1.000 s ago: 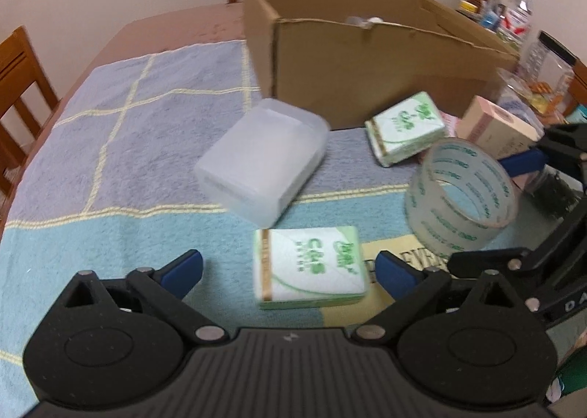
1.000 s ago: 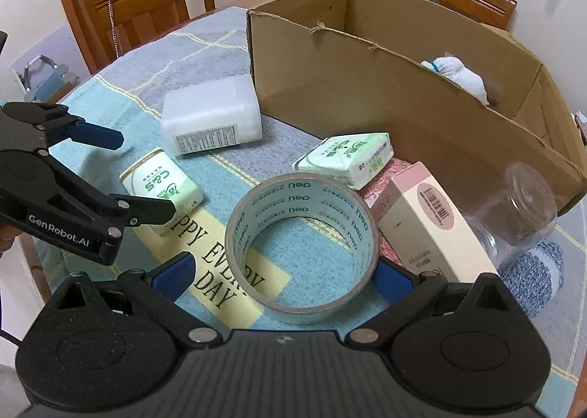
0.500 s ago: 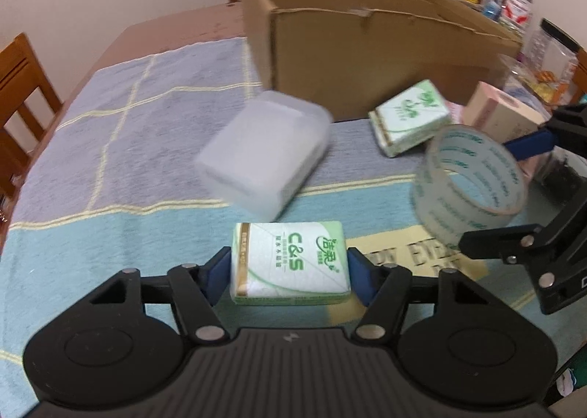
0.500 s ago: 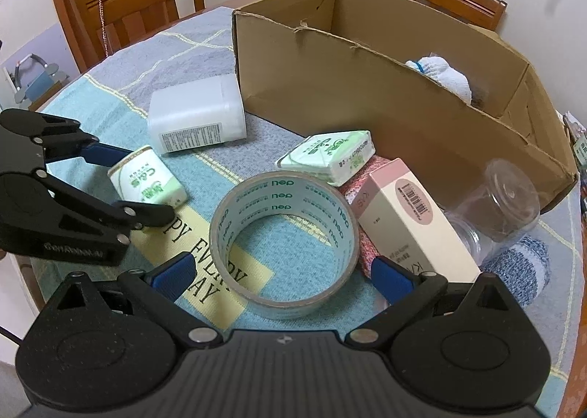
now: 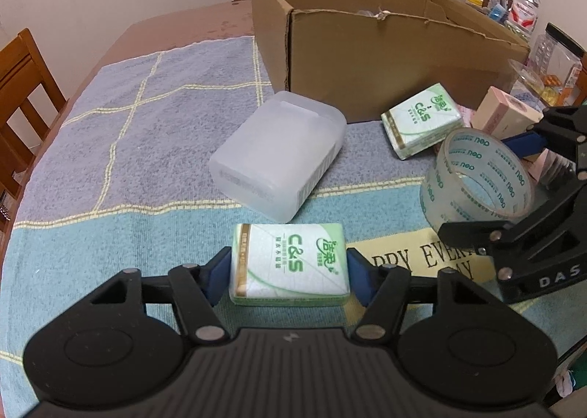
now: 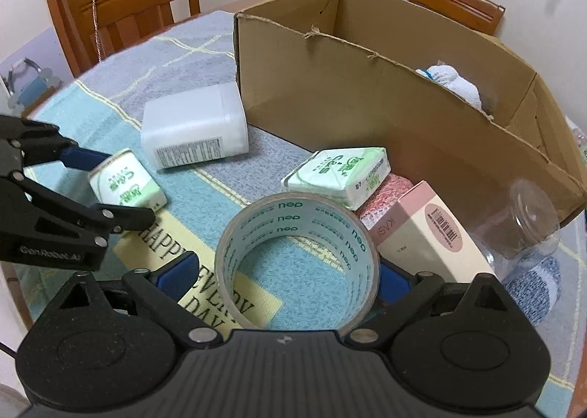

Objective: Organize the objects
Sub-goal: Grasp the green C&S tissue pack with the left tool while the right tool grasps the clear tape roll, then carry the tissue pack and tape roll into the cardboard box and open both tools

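In the left wrist view, the left claw (image 5: 290, 275) is closing, and its blue pads already press both short ends of a green-and-white tissue pack (image 5: 288, 264), which lies on the towel (image 5: 139, 132) covering the worktop, near the camera. Just beyond the pack lies a frosted plastic box (image 5: 279, 154) on its side, and farther off stands the open cardboard box (image 5: 385, 62). A second tissue pack (image 5: 422, 124) leans near the foot of that carton on the right. At the right edge the right claw (image 5: 488, 187) straddles a tape roll (image 5: 477, 179) standing on edge, with a pink carton (image 5: 502, 113) behind it. In the right wrist view, the right claw (image 6: 286, 277) is closing around the tape roll (image 6: 297, 260); the right pad meets the roll's side, while a small gap shows at the left pad, so the roll is not yet clamped. Far left, the left claw (image 6: 106, 185) grips the tissue pack (image 6: 126, 185). The second tissue pack (image 6: 337, 176) and pink carton (image 6: 429, 238) lie just beyond the roll, beside a clear plastic jar (image 6: 524, 223) on the right. A white cloth bundle (image 6: 455, 82) lies inside the cardboard box (image 6: 348, 99).
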A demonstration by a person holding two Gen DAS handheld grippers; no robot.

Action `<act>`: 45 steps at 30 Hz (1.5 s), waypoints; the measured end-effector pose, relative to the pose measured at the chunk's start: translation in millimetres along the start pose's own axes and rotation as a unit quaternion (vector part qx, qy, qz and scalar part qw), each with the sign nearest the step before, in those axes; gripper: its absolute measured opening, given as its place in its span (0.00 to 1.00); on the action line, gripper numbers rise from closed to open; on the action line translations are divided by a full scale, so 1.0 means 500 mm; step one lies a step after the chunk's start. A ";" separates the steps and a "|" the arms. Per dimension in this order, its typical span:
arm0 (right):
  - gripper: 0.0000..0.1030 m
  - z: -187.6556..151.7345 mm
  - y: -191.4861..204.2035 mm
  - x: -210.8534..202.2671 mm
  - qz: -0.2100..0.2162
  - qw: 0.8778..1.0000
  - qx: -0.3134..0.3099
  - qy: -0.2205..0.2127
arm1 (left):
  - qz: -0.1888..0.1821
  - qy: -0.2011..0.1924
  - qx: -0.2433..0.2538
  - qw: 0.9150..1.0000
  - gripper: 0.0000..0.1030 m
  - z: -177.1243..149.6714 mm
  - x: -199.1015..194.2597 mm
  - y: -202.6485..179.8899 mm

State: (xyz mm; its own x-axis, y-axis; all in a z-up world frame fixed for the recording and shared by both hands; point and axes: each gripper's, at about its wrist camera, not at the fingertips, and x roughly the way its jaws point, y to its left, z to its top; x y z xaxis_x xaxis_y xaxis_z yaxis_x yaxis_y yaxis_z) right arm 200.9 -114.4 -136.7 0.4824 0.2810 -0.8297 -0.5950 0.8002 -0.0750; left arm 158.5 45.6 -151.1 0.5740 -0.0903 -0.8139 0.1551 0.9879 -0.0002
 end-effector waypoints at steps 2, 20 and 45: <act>0.90 -0.003 0.004 -0.002 -0.014 1.000 -0.009 -0.002 | -0.004 0.001 0.001 1.000 0.62 0.002 -0.001 0.001; 0.87 0.037 -0.013 -0.085 0.023 1.000 -0.001 0.007 | -0.046 0.004 0.035 0.998 0.62 0.107 -0.072 -0.003; 0.87 0.212 -0.198 -0.164 -0.025 0.994 0.061 -0.089 | -0.047 -0.093 0.057 0.993 0.62 0.445 -0.023 -0.039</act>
State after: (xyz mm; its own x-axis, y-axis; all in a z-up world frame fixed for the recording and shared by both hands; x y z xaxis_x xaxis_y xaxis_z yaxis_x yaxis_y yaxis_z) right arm 288.5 -160.3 -2.5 0.6222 0.3192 -0.7148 -0.4899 0.8710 -0.0375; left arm 327.8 -0.9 -12.3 0.6893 -0.2138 -0.6922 0.2997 0.9540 0.0038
